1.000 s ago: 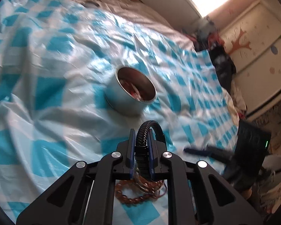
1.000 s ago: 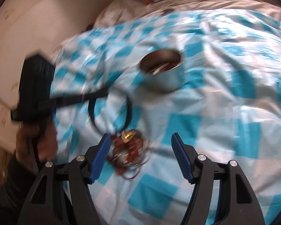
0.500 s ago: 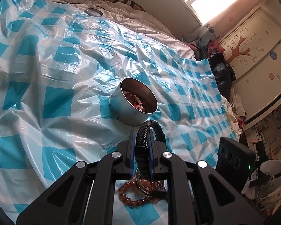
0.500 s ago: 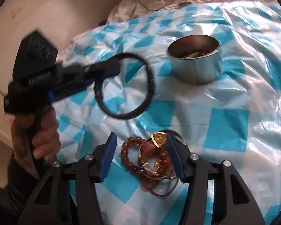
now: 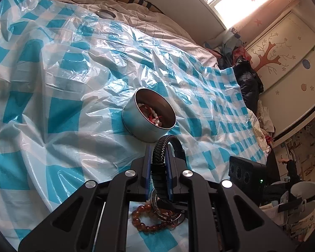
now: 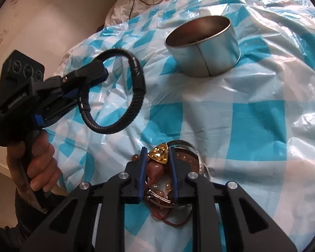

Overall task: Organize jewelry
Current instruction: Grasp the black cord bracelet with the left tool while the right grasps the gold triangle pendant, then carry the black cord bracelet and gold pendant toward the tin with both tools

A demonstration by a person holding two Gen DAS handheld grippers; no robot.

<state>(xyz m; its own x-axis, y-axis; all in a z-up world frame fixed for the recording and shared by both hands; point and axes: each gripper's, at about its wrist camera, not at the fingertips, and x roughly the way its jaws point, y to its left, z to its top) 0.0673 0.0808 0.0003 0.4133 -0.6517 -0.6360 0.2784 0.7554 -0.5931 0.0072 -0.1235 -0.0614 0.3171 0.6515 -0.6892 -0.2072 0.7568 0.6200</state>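
Note:
My left gripper (image 5: pixel 158 163) is shut on a black braided bracelet (image 5: pixel 160 153) and holds it in the air short of the round metal tin (image 5: pixel 149 124), which holds beads. The bracelet (image 6: pixel 134 96) and left gripper (image 6: pixel 94 73) also show in the right wrist view. My right gripper (image 6: pixel 157 157) has closed around a yellow triangular gem piece (image 6: pixel 158 153) on top of a pile of amber beads, rings and red cord (image 6: pixel 170 189). The tin (image 6: pixel 205 52) stands beyond it. Amber beads (image 5: pixel 145 224) lie under the left gripper.
A blue-and-white checked plastic sheet (image 5: pixel 63 115) covers the bed. A small metal lid (image 5: pixel 106 13) lies at the far edge. A white cabinet (image 5: pixel 283 63) and dark clothes (image 5: pixel 247 84) stand to the right. A wall (image 6: pixel 42 21) is on the left.
My right gripper moved down onto the pile and its fingers closed in on the yellow gem piece. My left gripper lifted the black bracelet higher and nearer the tin.

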